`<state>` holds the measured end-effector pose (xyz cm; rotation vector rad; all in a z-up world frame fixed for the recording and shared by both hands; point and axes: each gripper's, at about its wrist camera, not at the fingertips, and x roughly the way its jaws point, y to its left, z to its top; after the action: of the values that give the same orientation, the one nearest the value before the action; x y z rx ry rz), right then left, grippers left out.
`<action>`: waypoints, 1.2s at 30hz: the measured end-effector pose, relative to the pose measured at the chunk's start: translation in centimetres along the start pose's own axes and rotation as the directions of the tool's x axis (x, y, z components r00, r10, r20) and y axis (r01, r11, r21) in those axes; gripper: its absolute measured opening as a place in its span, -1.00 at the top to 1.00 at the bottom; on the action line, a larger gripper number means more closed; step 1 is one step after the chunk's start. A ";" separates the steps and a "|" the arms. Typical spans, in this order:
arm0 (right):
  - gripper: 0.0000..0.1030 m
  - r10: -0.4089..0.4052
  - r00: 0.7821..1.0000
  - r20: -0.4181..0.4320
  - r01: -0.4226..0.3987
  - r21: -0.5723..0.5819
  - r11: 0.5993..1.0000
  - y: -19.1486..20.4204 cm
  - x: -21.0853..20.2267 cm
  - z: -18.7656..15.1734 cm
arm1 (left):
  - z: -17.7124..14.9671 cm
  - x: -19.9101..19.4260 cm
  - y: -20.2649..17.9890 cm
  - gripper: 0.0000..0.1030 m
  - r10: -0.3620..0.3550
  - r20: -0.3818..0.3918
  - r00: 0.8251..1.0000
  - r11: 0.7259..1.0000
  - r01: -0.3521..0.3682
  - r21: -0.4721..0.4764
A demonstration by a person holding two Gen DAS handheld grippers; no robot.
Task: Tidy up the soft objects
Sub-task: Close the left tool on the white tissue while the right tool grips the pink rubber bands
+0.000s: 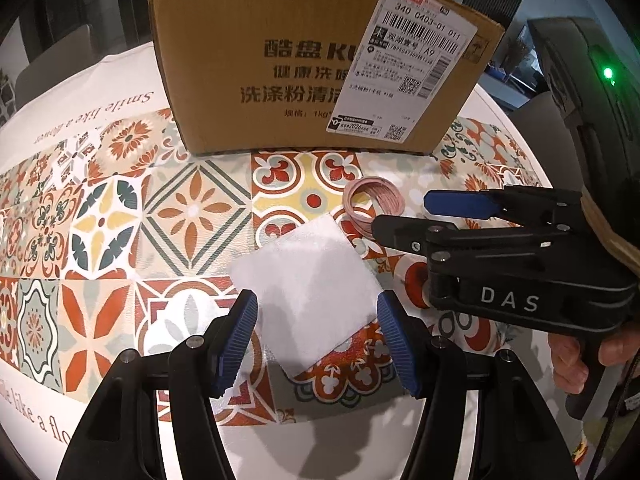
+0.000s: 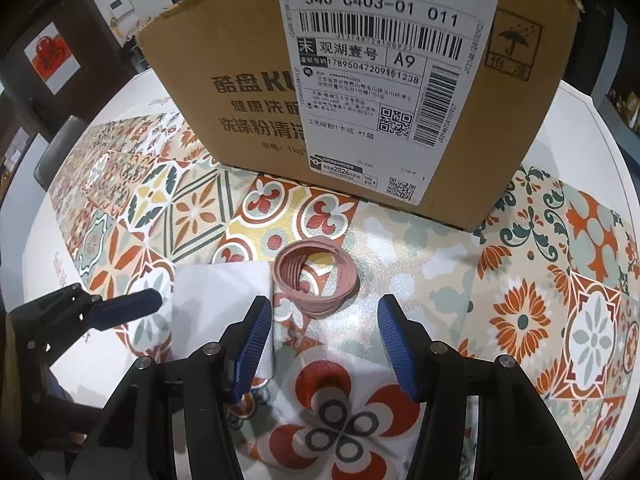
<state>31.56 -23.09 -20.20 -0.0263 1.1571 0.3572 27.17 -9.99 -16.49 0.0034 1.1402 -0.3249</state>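
A white square soft pad (image 1: 310,280) lies flat on the patterned tablecloth; it also shows in the right wrist view (image 2: 218,300). A bundle of pink elastic bands (image 1: 372,206) lies just beyond it, also in the right wrist view (image 2: 316,280). My left gripper (image 1: 318,328) is open, its fingers straddling the pad's near corner. My right gripper (image 2: 324,340) is open and empty just in front of the pink bands; from the left wrist view its fingers (image 1: 460,204) point at the bands from the right. A cardboard box (image 1: 320,68) stands behind, also in the right wrist view (image 2: 360,88).
The round white table (image 1: 132,76) carries a tile-patterned cloth (image 1: 120,216). The box blocks the far side. A dark device with a green light (image 1: 592,80) sits at the right. A grey chair (image 2: 60,148) stands past the table's left edge.
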 end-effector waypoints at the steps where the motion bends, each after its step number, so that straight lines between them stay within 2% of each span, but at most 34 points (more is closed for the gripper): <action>1: -0.10 0.007 1.000 -0.001 -0.007 0.005 1.000 -0.1 0.1 0.1 | 0.0 0.3 0.1 -0.19 0.000 -0.005 1.000 1.000 0.000 -0.004; 14: -0.10 0.018 0.999 -0.030 -0.018 -0.001 1.000 0.3 2.0 0.4 | 0.3 2.0 -0.1 -0.19 -0.011 -0.031 0.999 1.000 0.011 -0.011; 22: -0.10 -0.023 1.000 -0.020 0.022 -0.024 0.999 0.7 2.6 0.9 | 0.4 2.5 -0.4 -0.20 0.012 -0.010 1.000 1.000 -0.012 0.005; 25: -0.02 -0.053 0.999 -0.010 0.053 -0.043 0.998 1.2 2.9 1.0 | 0.2 2.8 -1.0 -0.19 0.034 0.009 0.999 0.999 -0.034 0.041; 28: 0.26 -0.112 0.994 0.003 0.112 -0.072 0.991 1.6 3.1 0.9 | -0.1 2.8 -1.3 -0.07 0.068 0.034 0.997 0.995 -0.070 0.077; 29: 0.27 -0.124 0.992 0.006 0.125 -0.078 0.989 1.7 3.2 0.9 | -0.2 2.9 -1.3 -0.02 0.068 0.041 0.997 0.994 -0.071 0.081; 32: 0.46 -0.132 0.991 0.011 0.132 -0.082 0.988 1.7 3.2 0.9 | -0.1 2.9 -0.9 0.26 0.079 0.059 0.995 0.994 -0.083 0.071; 33: 0.60 -0.135 0.991 0.012 0.136 -0.077 0.988 1.7 3.2 0.9 | -0.1 2.9 -0.8 0.35 0.082 0.063 0.995 0.994 -0.086 0.067; 36: 0.69 -0.138 0.990 0.014 0.139 -0.061 0.988 1.6 3.1 0.8 | -0.3 2.5 0.1 0.55 0.086 0.071 0.994 0.994 -0.090 0.054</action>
<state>32.92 -20.60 -22.40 -0.1583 1.1275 0.2696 27.83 -10.42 -18.86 0.0920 1.0593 -0.2765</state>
